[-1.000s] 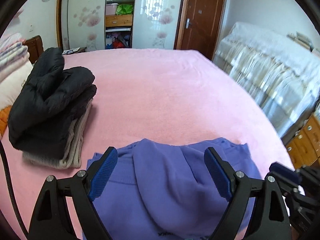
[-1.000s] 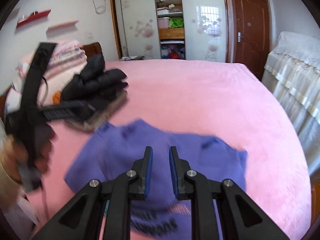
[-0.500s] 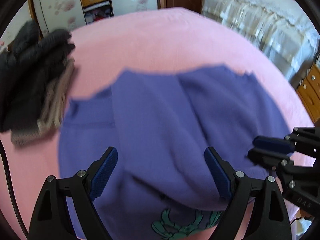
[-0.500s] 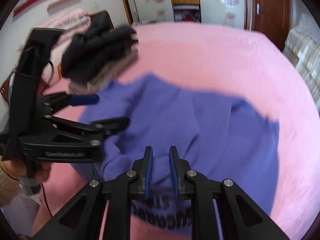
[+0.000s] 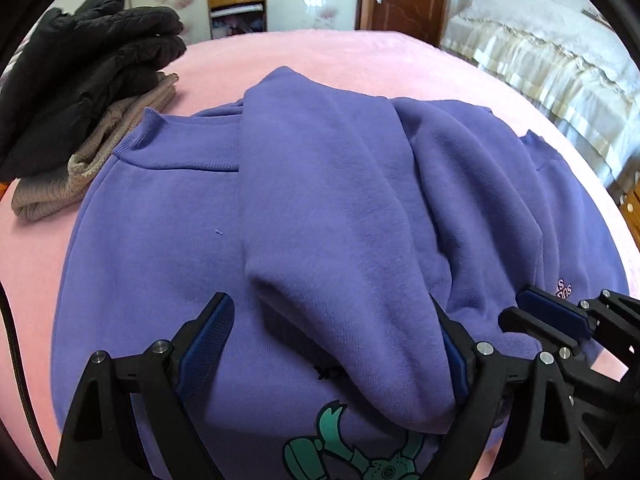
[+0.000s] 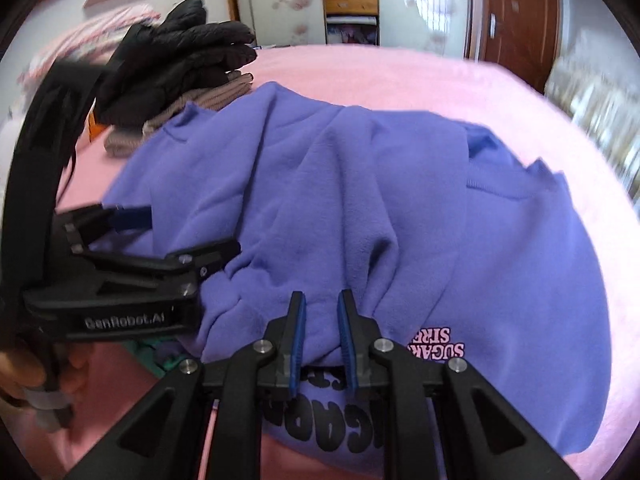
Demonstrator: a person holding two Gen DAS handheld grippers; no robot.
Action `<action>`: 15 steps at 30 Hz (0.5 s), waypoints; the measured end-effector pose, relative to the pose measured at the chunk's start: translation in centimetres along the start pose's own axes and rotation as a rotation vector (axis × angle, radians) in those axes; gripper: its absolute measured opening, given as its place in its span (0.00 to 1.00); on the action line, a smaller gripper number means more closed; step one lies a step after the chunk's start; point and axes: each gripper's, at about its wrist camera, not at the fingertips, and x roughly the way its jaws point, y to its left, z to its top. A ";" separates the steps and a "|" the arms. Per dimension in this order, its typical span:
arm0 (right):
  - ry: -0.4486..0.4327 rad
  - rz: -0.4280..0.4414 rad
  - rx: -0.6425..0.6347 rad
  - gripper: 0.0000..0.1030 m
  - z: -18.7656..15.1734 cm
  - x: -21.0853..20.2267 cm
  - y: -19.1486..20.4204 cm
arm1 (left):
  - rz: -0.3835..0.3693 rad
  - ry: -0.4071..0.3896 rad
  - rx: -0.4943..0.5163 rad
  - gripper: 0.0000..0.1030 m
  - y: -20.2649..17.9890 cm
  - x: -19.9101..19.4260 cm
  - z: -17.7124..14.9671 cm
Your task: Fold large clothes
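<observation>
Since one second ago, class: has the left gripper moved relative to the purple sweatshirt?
Yes. The left gripper has moved forward over the purple sweatshirt, toward the black jacket stack.

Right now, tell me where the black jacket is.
The black jacket sits folded on a beige sweater at the far left of the pink bed, just beyond the purple sweatshirt.

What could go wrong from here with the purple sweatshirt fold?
1. The right gripper stands narrowly open around a bunched ridge of the purple sweatshirt; closing there may catch several layers and drag the fold askew.
2. The left gripper straddles the folded sleeve wide open; a shallow pinch could slip off.
3. The black jacket stack lies close to the sweatshirt's collar; a sweep could topple it.
</observation>
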 end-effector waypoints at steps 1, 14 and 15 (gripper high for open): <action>-0.006 -0.008 0.003 0.17 -0.1 0.0 0.1 | 0.006 -0.019 0.000 0.87 -0.1 0.0 -0.4; -0.004 -0.017 0.012 0.17 0.4 -0.5 0.0 | -0.026 -0.037 -0.069 0.87 0.9 -1.1 -0.4; -0.003 -0.028 -0.004 0.17 0.6 -0.8 0.3 | -0.038 -0.026 -0.084 0.86 1.1 -1.4 -0.1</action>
